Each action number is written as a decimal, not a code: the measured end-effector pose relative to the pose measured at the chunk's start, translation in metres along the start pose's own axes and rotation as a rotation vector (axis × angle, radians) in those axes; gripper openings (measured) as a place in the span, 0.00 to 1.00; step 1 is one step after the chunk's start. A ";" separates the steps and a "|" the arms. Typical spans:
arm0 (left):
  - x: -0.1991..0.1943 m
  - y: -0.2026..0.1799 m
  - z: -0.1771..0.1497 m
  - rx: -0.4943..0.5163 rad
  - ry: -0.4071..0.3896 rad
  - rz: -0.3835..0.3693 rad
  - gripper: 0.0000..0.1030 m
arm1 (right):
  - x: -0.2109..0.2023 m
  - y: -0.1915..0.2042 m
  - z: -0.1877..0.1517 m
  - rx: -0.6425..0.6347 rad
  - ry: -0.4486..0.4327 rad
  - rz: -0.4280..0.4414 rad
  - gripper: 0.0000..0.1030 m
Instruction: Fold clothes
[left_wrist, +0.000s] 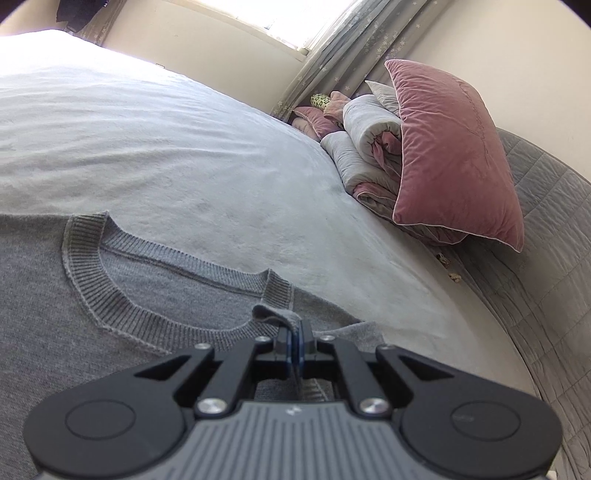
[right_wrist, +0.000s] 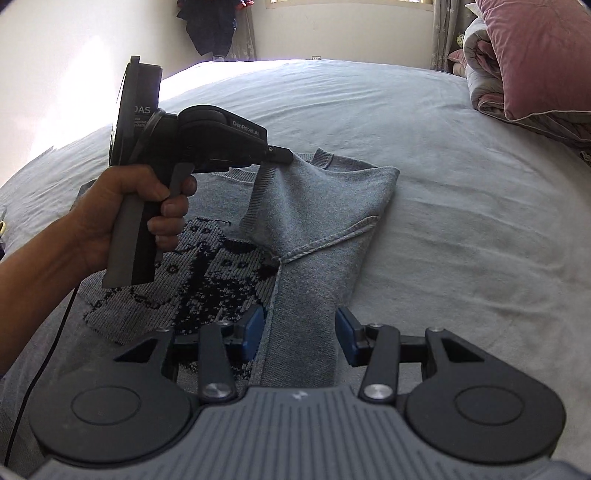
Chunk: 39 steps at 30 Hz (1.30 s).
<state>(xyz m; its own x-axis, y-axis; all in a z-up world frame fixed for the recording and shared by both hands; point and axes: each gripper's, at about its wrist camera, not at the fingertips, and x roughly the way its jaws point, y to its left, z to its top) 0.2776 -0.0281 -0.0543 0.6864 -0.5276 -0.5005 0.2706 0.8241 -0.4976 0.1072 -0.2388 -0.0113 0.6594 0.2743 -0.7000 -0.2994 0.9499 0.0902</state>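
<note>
Left wrist view: your left gripper (left_wrist: 295, 334) is clenched on a pinch of grey knit, a small tab of cloth standing up between the closed blue pads; the pinch sits just beside the ribbed neckline (left_wrist: 147, 291) of the grey sweater (left_wrist: 44, 280); the sweater lies flat on the pale bedsheet (left_wrist: 207, 147), well apart from the pink pillow (left_wrist: 454, 147) and the rolled duvet (left_wrist: 365, 140) at the head of the bed.

Right wrist view: your left hand (right_wrist: 122, 218) holds the other tool by its pistol grip; its tip meets the cloth at the shoulder near the collar, and the fabric hangs from that point in a raised peak; the sleeve (right_wrist: 317, 229) is turned in over the body, reaching toward the dark knitted motif (right_wrist: 207, 280); your right gripper (right_wrist: 301, 334) is released, jaws standing apart and holding nothing; the sleeve edge lies beneath the gap between its pads, which do not appear to press on it.

Step in hand, by judgement: the first side fold, with the shoulder lifted for carrying inward.

Next move calls for: a lower grip with the right gripper on the same side, so that both points travel together; keep the fold line straight; lay the cloth down without dragging the body across the bedsheet.
</note>
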 end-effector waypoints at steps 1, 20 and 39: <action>0.000 0.001 0.000 0.008 0.000 0.007 0.03 | 0.002 -0.002 0.005 -0.005 -0.013 -0.004 0.46; -0.001 0.015 -0.003 0.040 -0.068 -0.002 0.02 | 0.128 -0.140 0.060 0.522 -0.245 0.186 0.35; 0.015 0.025 0.005 0.094 -0.040 0.143 0.02 | 0.148 -0.102 0.080 0.350 -0.276 0.023 0.09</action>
<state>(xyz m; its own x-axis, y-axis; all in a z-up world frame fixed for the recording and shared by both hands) 0.2981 -0.0146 -0.0709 0.7481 -0.3964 -0.5322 0.2286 0.9068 -0.3541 0.2904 -0.2832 -0.0674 0.8287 0.2805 -0.4843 -0.0959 0.9237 0.3710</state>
